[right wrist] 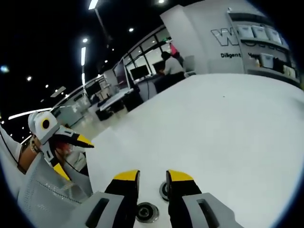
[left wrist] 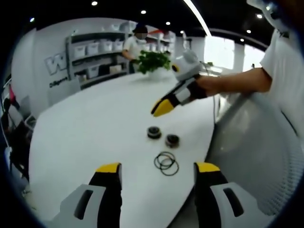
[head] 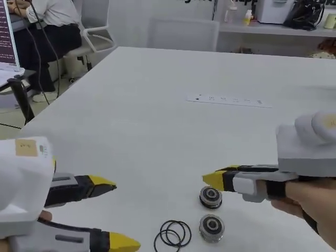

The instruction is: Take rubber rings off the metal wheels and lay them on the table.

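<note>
Two metal wheels [head: 210, 197] [head: 211, 227] lie close together near the front of the white table [head: 157, 115]. Beside them, to the left, several loose black rubber rings [head: 173, 233] lie overlapping on the tabletop. My right gripper [head: 212, 178] hovers just over the farther wheel, its jaws a narrow gap apart with nothing between them. The left gripper [head: 113, 213] stands wide open to the left of the rings, holding nothing. From the left gripper view, the rings [left wrist: 166, 163] and both wheels [left wrist: 154, 132] [left wrist: 172, 140] lie ahead. In the right gripper view, a wheel [right wrist: 164, 190] shows under the jaws.
A white power strip [head: 229, 100] lies flat further back on the table. A person sits on an office chair [head: 92, 39] beyond the far left corner. The table's near edge runs close to the wheels. A potted plant [left wrist: 153, 61] stands at the table's far end.
</note>
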